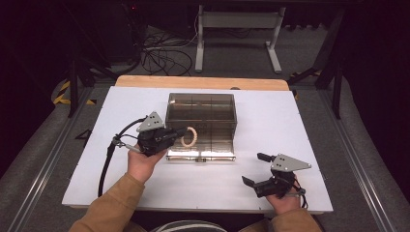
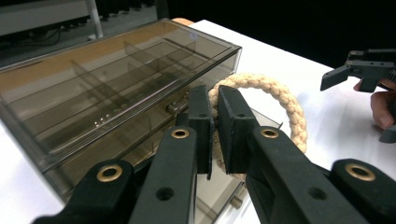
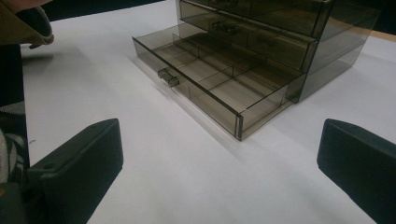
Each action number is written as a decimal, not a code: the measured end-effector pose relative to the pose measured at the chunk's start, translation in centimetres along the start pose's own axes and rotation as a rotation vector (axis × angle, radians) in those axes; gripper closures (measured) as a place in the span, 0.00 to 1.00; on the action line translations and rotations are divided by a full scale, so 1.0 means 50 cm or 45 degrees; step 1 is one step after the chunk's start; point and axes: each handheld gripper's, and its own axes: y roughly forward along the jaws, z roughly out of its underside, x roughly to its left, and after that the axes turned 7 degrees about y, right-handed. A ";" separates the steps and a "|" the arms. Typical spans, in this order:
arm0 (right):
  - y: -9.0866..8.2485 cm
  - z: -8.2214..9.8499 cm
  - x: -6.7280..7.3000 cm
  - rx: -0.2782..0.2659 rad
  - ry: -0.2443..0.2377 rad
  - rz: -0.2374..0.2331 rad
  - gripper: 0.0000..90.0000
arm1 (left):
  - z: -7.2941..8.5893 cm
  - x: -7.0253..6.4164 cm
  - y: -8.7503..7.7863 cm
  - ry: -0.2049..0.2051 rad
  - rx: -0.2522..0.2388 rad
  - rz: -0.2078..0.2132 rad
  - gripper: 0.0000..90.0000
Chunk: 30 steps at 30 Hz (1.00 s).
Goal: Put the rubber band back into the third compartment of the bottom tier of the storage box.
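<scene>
High view has the white table carrying a smoked plastic drawer cabinet, its bottom drawer already pulled out; judging by that, only the drop remains: left gripper jaws clamp a rope ring just ahead over the drawer, while right gripper idles, jaws wide apart

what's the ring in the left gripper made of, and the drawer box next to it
The ring looks like braided rope, perhaps cotton: cream, matte, with twisted strands showing all along it. The drawer box looks like smoke-tinted clear plastic, glossy: its dividers show through the walls and light glints off its edges. The left gripper holding the ring looks like matte black plastic with brass-coloured inserts.
</scene>
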 end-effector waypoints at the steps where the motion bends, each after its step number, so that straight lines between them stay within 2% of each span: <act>1: 0.000 0.000 0.000 0.000 0.000 0.000 0.01 | -0.001 -0.003 0.005 0.001 0.000 0.004 0.94; 10: -0.001 0.000 0.000 0.000 -0.003 -0.002 0.01 | -0.005 -0.022 0.053 -0.014 -0.001 0.024 0.94; 16: -0.001 0.000 0.000 -0.002 -0.004 -0.007 0.01 | -0.005 -0.040 0.092 0.014 -0.015 0.047 0.93; 23: -0.003 0.001 -0.001 -0.002 -0.005 -0.009 0.01 | -0.003 -0.047 0.124 0.003 -0.035 0.068 0.93; 25: -0.004 0.001 -0.001 -0.003 -0.006 -0.010 0.01 | 0.000 -0.048 0.133 0.015 -0.028 0.068 0.93; 30: -0.005 0.001 0.000 -0.007 -0.004 -0.010 0.01 | 0.010 -0.043 0.153 0.005 -0.013 0.083 0.93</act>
